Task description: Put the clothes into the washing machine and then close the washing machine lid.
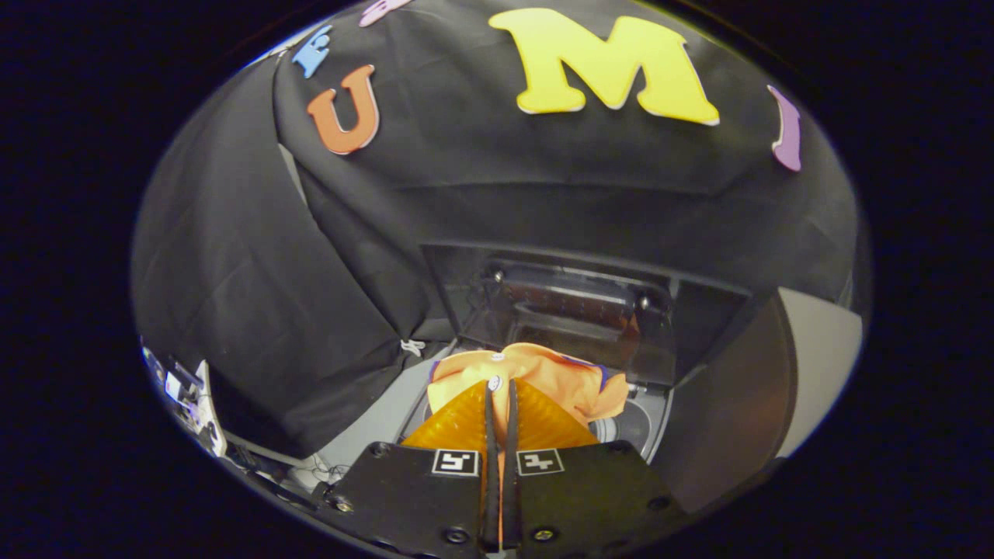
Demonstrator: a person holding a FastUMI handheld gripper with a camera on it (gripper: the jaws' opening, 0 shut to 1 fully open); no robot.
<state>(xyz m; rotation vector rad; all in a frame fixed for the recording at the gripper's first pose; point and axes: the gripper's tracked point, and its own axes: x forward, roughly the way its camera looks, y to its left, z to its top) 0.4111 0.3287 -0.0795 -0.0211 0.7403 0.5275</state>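
Item 1: gripper [501, 396]. Jaws drawn almost fully together, only a thin slit between them, pinching a fold of orange cloth near a small white button. Both fingers [466, 419] press on the fabric.

Item 2: orange garment [543, 376]. A small shirt with dark trim at the sleeve edges and white buttons down the front. It hangs bunched from the jaws and spreads just ahead of them, to both sides, over the opening of the machine.

Item 3: washing machine [388, 411]. Top-loading, pale grey top surface, seen from above. Its round drum opening [633, 425] lies directly beneath and just beyond the jaws, partly hidden by the garment.

Item 4: washing machine lid [578, 314]. Dark, see-through panel, raised and standing open beyond the garment, hinged at the far side of the opening.

Item 5: black cloth [256, 295]. Draped behind and beside the machine, well beyond the jaws.

Item 6: small clutter with white cables [190, 396], off to the left of the jaws; too small to identify.
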